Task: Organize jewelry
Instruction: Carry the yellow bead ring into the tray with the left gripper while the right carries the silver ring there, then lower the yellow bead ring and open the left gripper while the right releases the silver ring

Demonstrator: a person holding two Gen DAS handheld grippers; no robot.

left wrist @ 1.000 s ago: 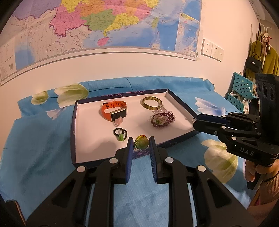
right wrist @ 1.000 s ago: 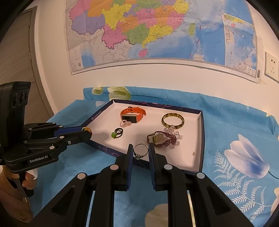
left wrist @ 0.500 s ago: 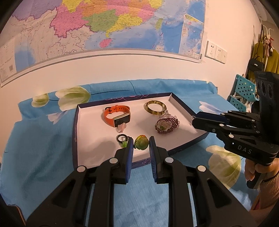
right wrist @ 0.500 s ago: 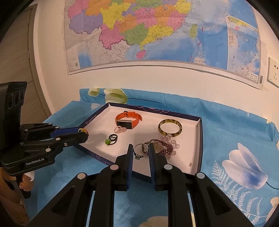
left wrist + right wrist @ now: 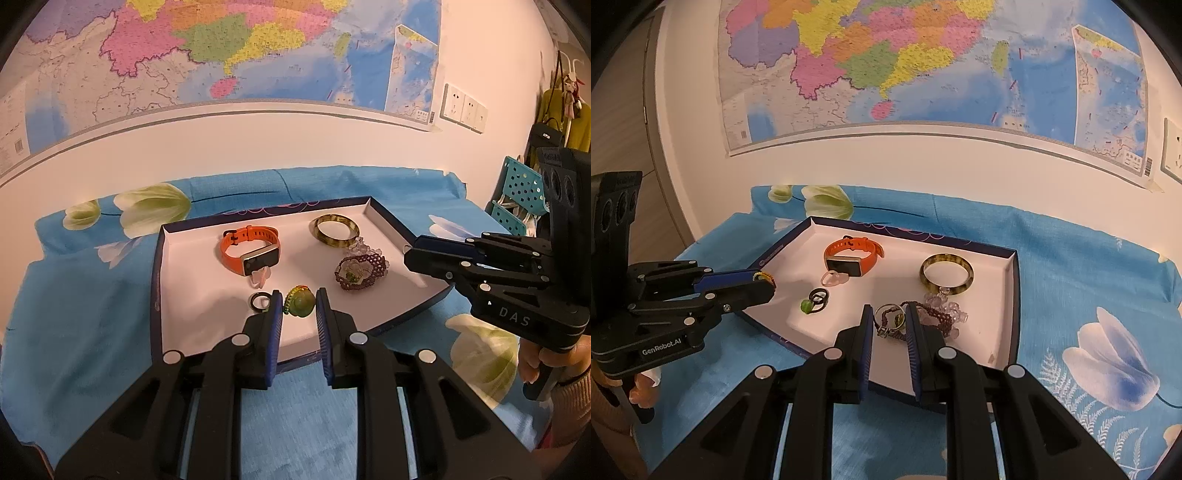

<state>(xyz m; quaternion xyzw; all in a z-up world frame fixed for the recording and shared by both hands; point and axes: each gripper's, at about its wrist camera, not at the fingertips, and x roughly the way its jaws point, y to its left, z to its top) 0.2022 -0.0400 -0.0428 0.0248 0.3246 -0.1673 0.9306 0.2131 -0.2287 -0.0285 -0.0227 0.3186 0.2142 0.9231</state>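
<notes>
Left gripper (image 5: 299, 302) clamps a green beaded ring (image 5: 300, 301) over the tray (image 5: 157, 280). Right gripper (image 5: 889, 320) pinches a silver ring (image 5: 884, 320), apparently above the purple bracelet (image 5: 938, 317), at the tray's six o'clock.

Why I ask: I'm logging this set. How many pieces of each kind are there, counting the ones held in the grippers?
Watches: 1, orange watch
Bangles: 1, mottled bangle
Beaded bracelets: 2, purple bracelet, clear bead bracelet
Rings: 2, black ring, silver ring (held)
Green beaded piece: 1 (held)
Pink translucent piece: 1
Total: 8
</notes>
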